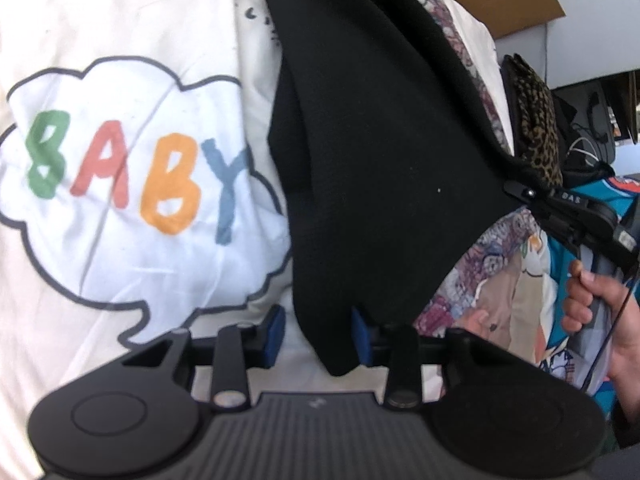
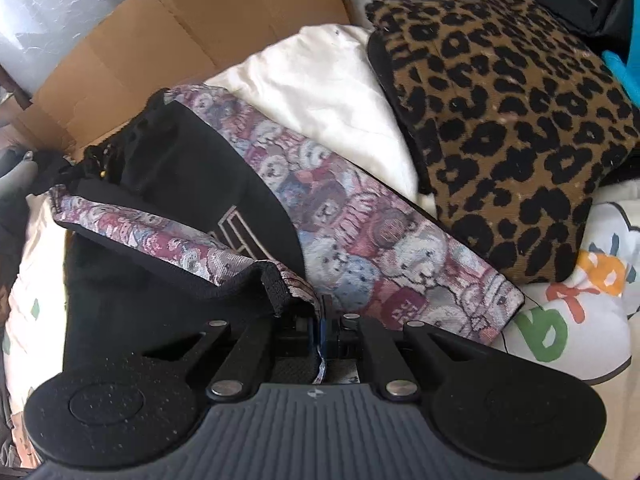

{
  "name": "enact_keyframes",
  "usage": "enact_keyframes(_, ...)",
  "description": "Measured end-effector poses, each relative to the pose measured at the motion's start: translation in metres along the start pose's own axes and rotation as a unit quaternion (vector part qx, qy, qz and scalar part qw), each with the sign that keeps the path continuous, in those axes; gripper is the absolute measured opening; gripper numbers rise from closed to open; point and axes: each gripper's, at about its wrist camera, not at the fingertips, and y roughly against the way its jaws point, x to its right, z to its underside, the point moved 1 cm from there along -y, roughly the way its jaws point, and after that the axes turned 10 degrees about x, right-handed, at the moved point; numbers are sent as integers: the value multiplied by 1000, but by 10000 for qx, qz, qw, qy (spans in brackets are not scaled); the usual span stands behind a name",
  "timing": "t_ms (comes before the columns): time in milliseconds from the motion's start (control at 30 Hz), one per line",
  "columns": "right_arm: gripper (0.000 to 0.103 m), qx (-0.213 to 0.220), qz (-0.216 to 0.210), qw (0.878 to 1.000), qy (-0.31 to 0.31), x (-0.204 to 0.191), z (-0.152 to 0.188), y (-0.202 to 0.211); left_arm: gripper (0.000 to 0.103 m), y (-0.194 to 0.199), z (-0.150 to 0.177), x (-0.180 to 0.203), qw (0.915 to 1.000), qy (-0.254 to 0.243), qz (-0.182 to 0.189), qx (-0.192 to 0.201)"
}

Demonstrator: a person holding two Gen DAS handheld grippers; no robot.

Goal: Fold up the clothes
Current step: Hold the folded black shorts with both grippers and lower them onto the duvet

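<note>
My left hand-held gripper (image 1: pixel 319 334) stands apart, black garment (image 1: pixel 372 160) hanging between its pads; my right hand-held gripper (image 2: pixel 323 320) is clamped on that garment's bear-print edge (image 2: pixel 298 280); beneath lies a white "BABY" sheet (image 1: pixel 120 240); leopard-print cloth (image 2: pixel 500 140) and cardboard box (image 2: pixel 180 32) sit behind.

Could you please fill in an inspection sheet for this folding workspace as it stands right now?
Surface: white bedding with a BABY print, mostly covered by clothes.
Job's things: black garment hanging; teddy-bear print garment with black lining.
Clutter: folded leopard-print garment; white garment; cardboard box.
Grippers: left gripper open, black cloth hanging between its fingers; right gripper shut on the teddy-bear print garment's edge.
Cables: thin black cable by the person's hand.
Surroundings: cluttered background, unclear.
</note>
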Motion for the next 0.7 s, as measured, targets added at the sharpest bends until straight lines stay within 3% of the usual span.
enact_keyframes(67, 1, -15, -10, 10000, -36, 3, 4, -4, 38, 14, -2, -11, 10000, 24, 33, 15)
enact_keyframes(100, 1, -16, -24, 10000, -68, 4, 6, -5, 32, 13, -2, -11, 10000, 73, 58, 17)
enact_keyframes(133, 1, -13, -44, 9999, -107, 6, 7, -6, 13, 13, -3, -12, 9999, 122, 83, 19)
enact_keyframes(167, 1, -13, -65, 9999, -133, 7, 8, -7, 4, 13, -4, -13, 9998, 172, 109, 21)
enact_keyframes(300, 1, 15, -140, 9998, -147, 7, 7, -5, 3, 13, -6, -16, 9991, 354, 215, 29)
enact_keyframes(700, 1, 393, -369, 9982, -278, 11, -11, 38, 2, 38, -21, 3, 9980, 154, 601, 81)
